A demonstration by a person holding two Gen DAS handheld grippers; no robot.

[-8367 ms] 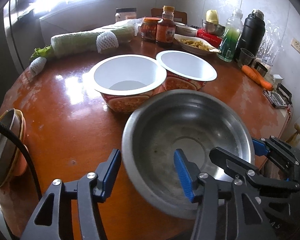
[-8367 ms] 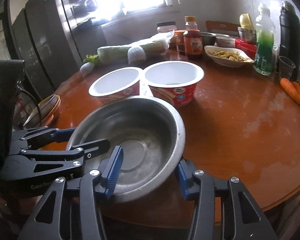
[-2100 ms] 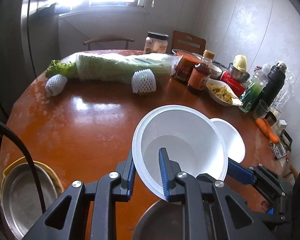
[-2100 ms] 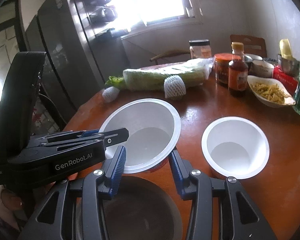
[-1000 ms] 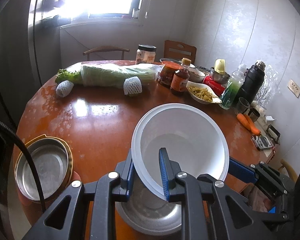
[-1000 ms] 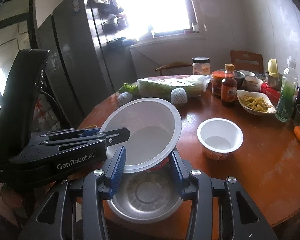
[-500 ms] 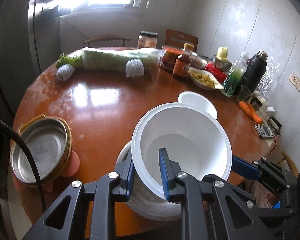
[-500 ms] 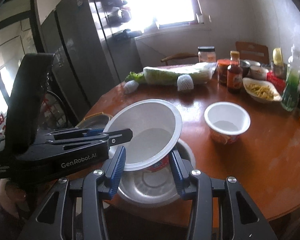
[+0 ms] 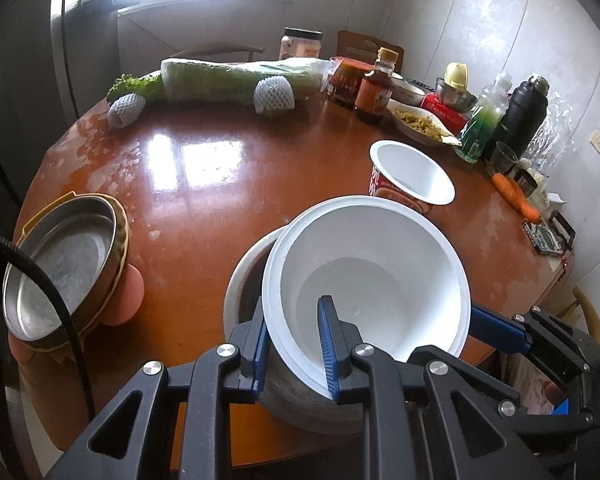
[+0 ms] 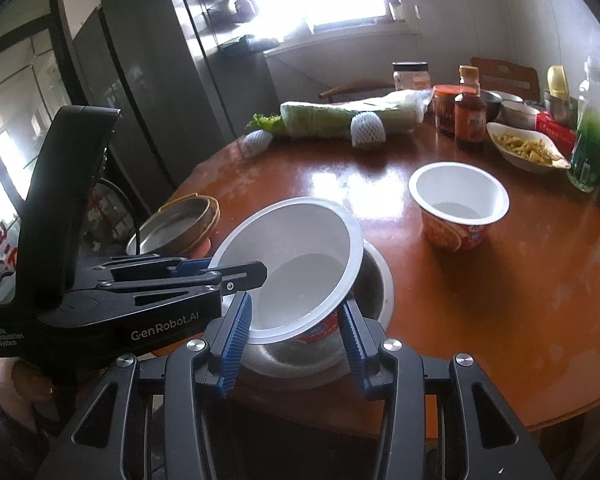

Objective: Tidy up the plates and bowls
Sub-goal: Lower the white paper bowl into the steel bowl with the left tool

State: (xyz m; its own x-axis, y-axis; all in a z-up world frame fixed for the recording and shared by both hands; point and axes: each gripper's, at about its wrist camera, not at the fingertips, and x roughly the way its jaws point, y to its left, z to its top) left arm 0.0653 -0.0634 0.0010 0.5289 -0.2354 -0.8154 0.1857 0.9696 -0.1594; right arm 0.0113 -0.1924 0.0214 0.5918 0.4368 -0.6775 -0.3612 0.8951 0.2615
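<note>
My left gripper is shut on the rim of a white paper noodle bowl, one finger inside and one outside. The bowl hangs tilted in the mouth of a steel bowl at the table's near edge. My right gripper stands open around the same paper bowl without pinching it, over the steel bowl. A second paper bowl stands upright farther right on the table; it also shows in the right wrist view. A steel plate in a yellow dish sits at the left edge.
The round brown table carries a wrapped cabbage, two foam-netted fruits, sauce bottles, a dish of food, a green bottle, a black flask and carrots. A dark fridge stands at left.
Over the last second the paper bowl came down from above the steel bowl into its mouth, held in my left gripper. Both grippers dropped and drew toward the near edge.
</note>
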